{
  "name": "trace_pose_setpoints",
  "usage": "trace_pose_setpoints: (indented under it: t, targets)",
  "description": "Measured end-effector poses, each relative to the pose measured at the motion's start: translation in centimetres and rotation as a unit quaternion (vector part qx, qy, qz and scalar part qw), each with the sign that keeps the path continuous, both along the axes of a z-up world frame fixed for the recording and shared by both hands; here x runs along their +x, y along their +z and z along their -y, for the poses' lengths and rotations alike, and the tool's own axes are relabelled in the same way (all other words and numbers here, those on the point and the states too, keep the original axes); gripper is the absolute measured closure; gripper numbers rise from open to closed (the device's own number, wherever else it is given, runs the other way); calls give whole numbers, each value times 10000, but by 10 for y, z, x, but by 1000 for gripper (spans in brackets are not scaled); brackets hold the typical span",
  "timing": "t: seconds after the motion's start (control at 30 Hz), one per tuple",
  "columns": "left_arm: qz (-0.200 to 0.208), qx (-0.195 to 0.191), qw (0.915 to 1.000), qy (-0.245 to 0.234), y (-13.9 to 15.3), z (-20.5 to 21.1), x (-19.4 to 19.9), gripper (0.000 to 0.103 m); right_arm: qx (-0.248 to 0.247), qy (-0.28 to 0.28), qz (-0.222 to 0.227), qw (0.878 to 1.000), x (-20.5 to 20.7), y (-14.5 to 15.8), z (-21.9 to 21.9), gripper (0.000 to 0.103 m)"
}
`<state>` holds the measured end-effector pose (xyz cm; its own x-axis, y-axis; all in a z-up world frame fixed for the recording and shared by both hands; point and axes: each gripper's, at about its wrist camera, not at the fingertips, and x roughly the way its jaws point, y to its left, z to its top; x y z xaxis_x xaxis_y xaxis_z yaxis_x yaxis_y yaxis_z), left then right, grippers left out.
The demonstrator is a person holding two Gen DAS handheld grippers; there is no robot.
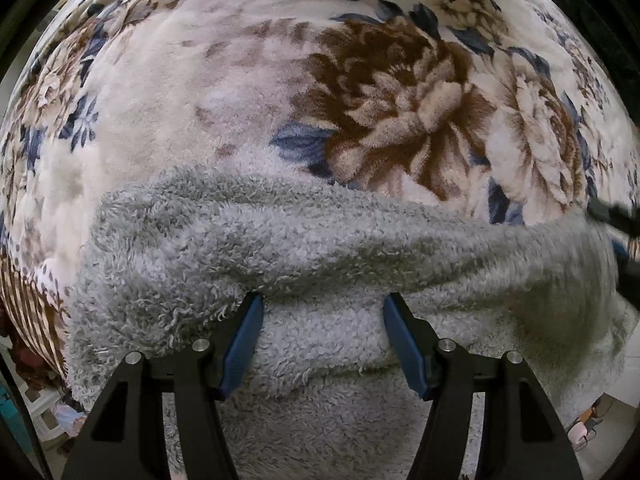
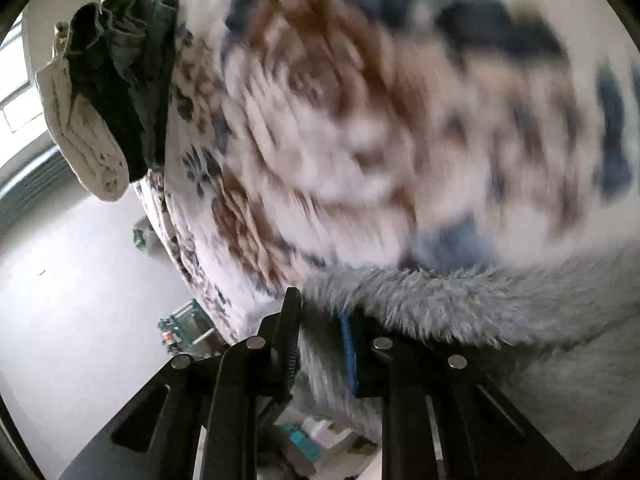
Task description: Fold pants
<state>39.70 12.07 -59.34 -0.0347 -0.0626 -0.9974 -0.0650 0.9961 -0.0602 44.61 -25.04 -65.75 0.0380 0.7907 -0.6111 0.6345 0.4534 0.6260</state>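
Observation:
The grey fleece pants (image 1: 320, 256) lie bunched on a floral blanket (image 1: 248, 92), with a thick fold across the middle of the left wrist view. My left gripper (image 1: 322, 300) has its blue pads wide apart over the pants, tips tucked under the fold, with fleece between them and no grip. My right gripper (image 2: 320, 304) is tilted sideways and its jaws pinch the fuzzy edge of the pants (image 2: 460, 300). The right wrist view is motion-blurred. A dark bit of the right gripper shows at the right edge of the left wrist view (image 1: 612, 216).
The floral blanket (image 2: 360, 120) covers a bed. A dark green garment (image 2: 120, 68) and a rolled cream cloth (image 2: 84, 136) lie at the bed's far end. White floor (image 2: 72, 280) and small clutter (image 2: 184, 324) lie beside the bed.

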Motion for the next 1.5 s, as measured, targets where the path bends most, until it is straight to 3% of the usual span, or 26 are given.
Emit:
trace_pose_setpoints:
  t: [0.03, 0.07, 0.13, 0.17, 0.2, 0.23, 0.27, 0.4, 0.5, 0.6, 0.63, 0.73, 0.83, 0.93, 0.97, 1.03, 1.07, 1.1, 1.27, 1.33, 1.5]
  targets:
    - [-9, 3, 10000, -2, 0, 0, 0, 43, 55, 200, -99, 9997, 7, -4, -2, 74]
    - [-15, 1, 10000, -3, 0, 0, 1, 43, 74, 532, -257, 9982, 15, -11, -7, 53]
    - [-14, -14, 10000, 17, 0, 0, 1, 43, -17, 1071, -431, 9933, 24, -19, -14, 27]
    - [-8, -19, 10000, 27, 3, 1, 2, 43, 11, 1395, -475, 9891, 27, -24, -22, 27]
    - [-5, -22, 10000, 31, 3, 1, 2, 43, -93, 1591, -531, 9858, 28, -26, -26, 31]
    - [-10, -27, 10000, 26, 3, 1, 2, 43, -286, 1758, -530, 9826, 31, -27, -32, 68]
    - [-14, -38, 10000, 14, 2, 1, 2, 43, -405, 1879, -482, 9802, 38, -27, -37, 95]
    - [12, -57, 10000, -40, 2, 1, 2, 43, -839, 1843, -85, 9792, 76, -12, -32, 95]
    - [-25, -174, 9998, 41, 6, -3, 2, 43, -892, 2236, -60, 9706, 94, -10, -38, 82]
    - [34, -432, 9988, 217, 21, -13, 2, 43, -1412, 2603, 230, 9549, 96, 21, -28, 34]
    - [62, -519, 9982, 281, 26, -17, 1, 43, -1557, 2677, 385, 9501, 95, 33, -27, 29]
    - [148, -651, 9967, 454, 40, -30, 0, 43, -1817, 3232, 583, 9269, 69, 58, -21, 29]
    - [225, -715, 9951, 652, 46, -45, -1, 43, -1997, 4007, 358, 8935, 39, 49, -38, 29]
    - [327, -598, 9944, 805, 47, -62, -3, 43, -3101, 4452, 88, 8400, 22, 18, -46, 45]
    - [338, -549, 9942, 866, 45, -69, -4, 43, -3539, 4080, -173, 8414, 23, 5, -34, 45]
    - [334, -545, 9932, 974, 39, -82, -6, 43, -3210, 2868, -563, 9009, 22, -1, -13, 44]
    - [331, -512, 9929, 1023, 36, -89, -6, 43, -3119, 2260, -646, 9206, 20, 4, -6, 44]
    - [335, -528, 9924, 1062, 37, -93, -7, 43, -3107, 1959, -571, 9283, 20, 12, -7, 44]
    - [168, -943, 9875, 1250, 21, -111, 5, 43, -3032, 1049, -274, 9467, 17, 40, -25, 35]
    - [121, -979, 9872, 1257, 12, -112, 10, 43, -3012, 1119, -241, 9467, 20, 40, -40, 35]
    - [361, -614, 9924, 1001, -4, -112, 31, 43, -2928, 1277, -186, 9474, 23, 35, -67, 35]
